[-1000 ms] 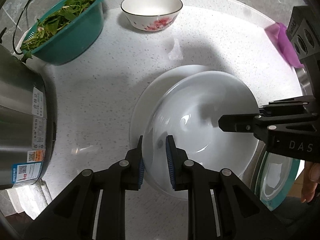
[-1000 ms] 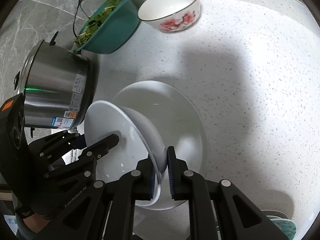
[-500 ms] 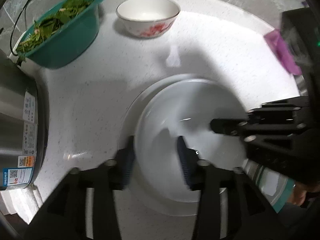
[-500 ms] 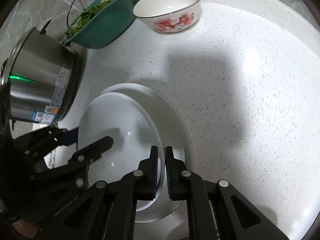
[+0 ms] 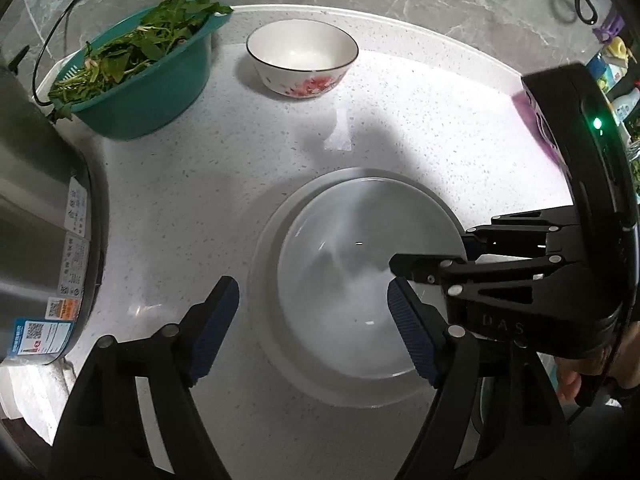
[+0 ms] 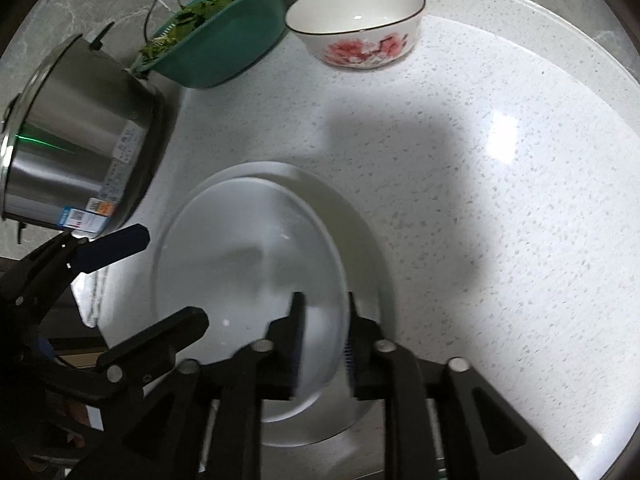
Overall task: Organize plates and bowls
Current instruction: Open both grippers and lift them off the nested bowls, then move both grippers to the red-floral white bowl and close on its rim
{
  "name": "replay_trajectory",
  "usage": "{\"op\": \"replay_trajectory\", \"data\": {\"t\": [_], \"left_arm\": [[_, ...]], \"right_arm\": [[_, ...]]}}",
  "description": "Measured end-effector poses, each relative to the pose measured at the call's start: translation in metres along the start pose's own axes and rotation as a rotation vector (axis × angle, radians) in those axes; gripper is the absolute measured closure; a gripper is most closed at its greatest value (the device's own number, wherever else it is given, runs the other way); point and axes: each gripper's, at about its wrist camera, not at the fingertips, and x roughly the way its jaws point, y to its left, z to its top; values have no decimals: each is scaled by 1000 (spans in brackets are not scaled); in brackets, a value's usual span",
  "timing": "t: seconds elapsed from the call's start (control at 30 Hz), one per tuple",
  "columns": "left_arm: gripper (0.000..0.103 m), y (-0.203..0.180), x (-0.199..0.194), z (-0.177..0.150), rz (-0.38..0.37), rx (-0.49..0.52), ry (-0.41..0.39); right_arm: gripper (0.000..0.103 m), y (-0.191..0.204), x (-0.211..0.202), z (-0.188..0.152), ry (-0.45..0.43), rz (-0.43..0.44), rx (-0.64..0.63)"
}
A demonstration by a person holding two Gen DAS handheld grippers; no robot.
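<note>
A white deep plate lies nested flat in a wider white plate on the speckled counter. My left gripper stands wide open over the stack's left side, its jaws still opening and touching nothing. My right gripper straddles the upper plate's right rim, with the lower plate beneath. Its jaws are opening, and the pads stand clear of the rim between them. In the left wrist view the right gripper reaches in from the right. A flowered bowl stands at the back.
A teal colander of greens sits back left beside the flowered bowl. A steel pot stands close on the left, near the plates. A purple item lies at the right edge. A person's hand holds the right gripper.
The upper plate was tilted, gripped at its rim by both grippers. It has sunk flat into the lower plate, and both grippers have let go, the left far wider.
</note>
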Motion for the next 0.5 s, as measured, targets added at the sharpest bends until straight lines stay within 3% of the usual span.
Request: {"op": "replay_trajectory", "data": {"t": [0.17, 0.2, 0.3, 0.37, 0.5], "left_arm": [[27, 16, -17, 10, -17, -35, -34], [25, 19, -20, 17, -20, -41, -50], [21, 27, -26, 32, -17, -48, -67], [21, 30, -26, 43, -33, -53, -69], [21, 35, -16, 73, -71, -68, -70]], "right_arm": [[56, 5, -14, -4, -25, 20, -11], [49, 3, -20, -4, -40, 20, -7], [42, -5, -41, 2, -81, 48, 20], [38, -10, -51, 8, -112, 20, 16], [38, -27, -61, 20, -119, 57, 62]]}}
